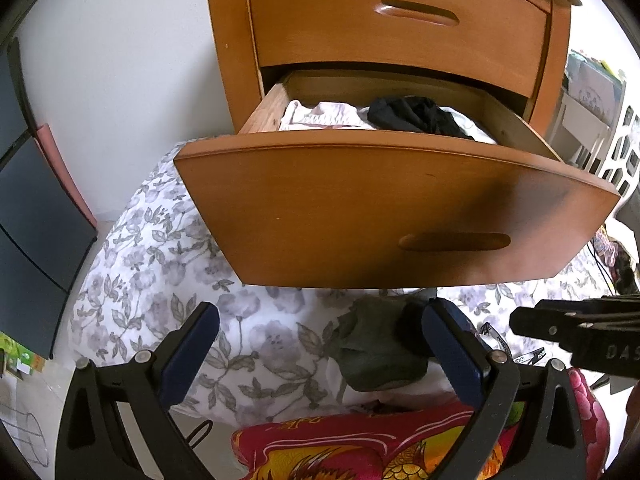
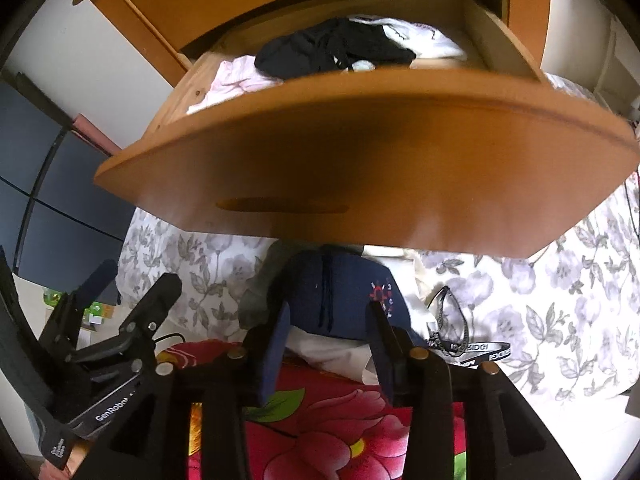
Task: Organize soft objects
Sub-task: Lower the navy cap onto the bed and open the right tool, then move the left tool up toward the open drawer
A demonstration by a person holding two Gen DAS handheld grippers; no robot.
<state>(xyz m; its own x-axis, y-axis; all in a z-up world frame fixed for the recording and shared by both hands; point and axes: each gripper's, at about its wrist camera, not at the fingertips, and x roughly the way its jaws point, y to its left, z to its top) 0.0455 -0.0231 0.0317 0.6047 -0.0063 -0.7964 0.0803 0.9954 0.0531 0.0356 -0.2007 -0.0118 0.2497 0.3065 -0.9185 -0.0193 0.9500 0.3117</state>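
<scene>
Navy garment point(image 2: 340, 296) lies on floral bedding point(image 2: 520, 312) beneath open drawer point(image 2: 360, 168). Right gripper point(image 2: 328, 344) part-open, empty; left gripper point(image 1: 320, 344) wide, empty. Advice: straddle a thick fold before closing.

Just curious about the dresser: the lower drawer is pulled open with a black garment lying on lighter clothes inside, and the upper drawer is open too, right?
Not quite. The upper drawer is shut, as the left wrist view shows. The lower drawer is open, with the black garment on lighter clothes.
</scene>
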